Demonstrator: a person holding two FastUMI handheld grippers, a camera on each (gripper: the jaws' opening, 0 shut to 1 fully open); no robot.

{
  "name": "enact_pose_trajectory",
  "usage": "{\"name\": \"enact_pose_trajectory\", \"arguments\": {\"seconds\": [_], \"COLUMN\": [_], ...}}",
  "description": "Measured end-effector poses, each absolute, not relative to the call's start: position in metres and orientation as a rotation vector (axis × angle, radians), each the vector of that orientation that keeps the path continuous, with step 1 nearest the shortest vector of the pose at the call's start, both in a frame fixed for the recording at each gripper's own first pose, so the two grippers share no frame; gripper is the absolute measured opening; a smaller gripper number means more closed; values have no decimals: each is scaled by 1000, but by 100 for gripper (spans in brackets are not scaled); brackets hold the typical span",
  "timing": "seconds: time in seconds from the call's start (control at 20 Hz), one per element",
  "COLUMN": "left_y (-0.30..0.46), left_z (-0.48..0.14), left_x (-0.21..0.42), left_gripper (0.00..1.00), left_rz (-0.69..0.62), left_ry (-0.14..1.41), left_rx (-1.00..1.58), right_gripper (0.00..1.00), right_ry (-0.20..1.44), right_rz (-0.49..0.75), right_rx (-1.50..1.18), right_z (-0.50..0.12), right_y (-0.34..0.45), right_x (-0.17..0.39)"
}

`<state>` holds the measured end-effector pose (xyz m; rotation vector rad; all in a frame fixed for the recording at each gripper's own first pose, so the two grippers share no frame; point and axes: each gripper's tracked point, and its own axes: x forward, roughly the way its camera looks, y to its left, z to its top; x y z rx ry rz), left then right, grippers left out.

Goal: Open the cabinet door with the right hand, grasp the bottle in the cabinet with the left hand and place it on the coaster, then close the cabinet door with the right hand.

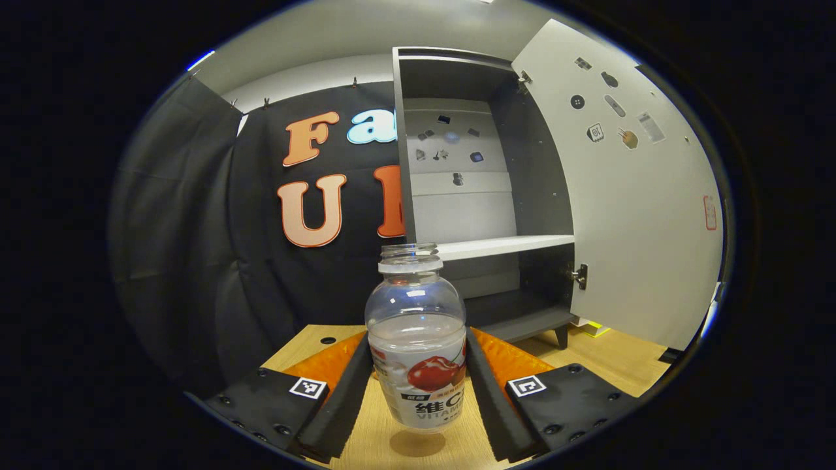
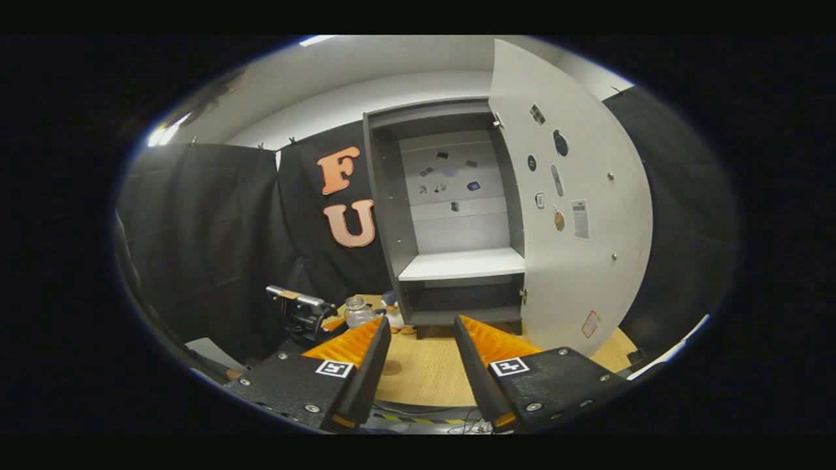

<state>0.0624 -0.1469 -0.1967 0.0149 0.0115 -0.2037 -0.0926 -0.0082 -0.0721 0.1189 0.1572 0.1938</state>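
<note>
A clear plastic bottle [image 1: 418,339] with a cherry label and no cap sits between the fingers of my left gripper [image 1: 418,334], which is shut on it. The bottle hangs just above the wooden table, over a round brown coaster [image 1: 418,444]. The grey cabinet [image 1: 457,196] stands open behind it, its white door [image 1: 640,196] swung out to the right. In the right gripper view, my right gripper [image 2: 422,320] is open and holds nothing, well back from the cabinet [image 2: 457,261] and the door [image 2: 575,228]. Farther off at the left are the left gripper [image 2: 307,316], the bottle [image 2: 356,312] and the coaster [image 2: 392,367].
The cabinet has a white shelf [image 2: 464,264] with nothing on it. A small object [image 2: 393,316] sits on the table by the cabinet's left foot. The table's [image 2: 431,372] near edge runs just in front of my right gripper, with cables below it.
</note>
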Motion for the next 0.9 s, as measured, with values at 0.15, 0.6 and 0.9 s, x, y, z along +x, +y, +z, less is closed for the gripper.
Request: {"name": "enact_pose_trajectory", "arguments": {"seconds": [0.15, 0.6, 0.9], "left_y": [-144, -135, -139], "left_z": [-228, -298, -333], "left_x": [58, 71, 81], "left_gripper": [87, 86, 86], "left_rz": [-210, -196, -194], "left_ry": [35, 75, 119], "left_rx": [4, 2, 2], "right_gripper": [58, 62, 62], "right_ry": [188, 272, 330], "right_rz": [193, 200, 186], "right_rx": [109, 87, 83], "right_z": [-81, -94, -111], "right_y": [-5, 11, 13], "right_x": [-94, -93, -82]}}
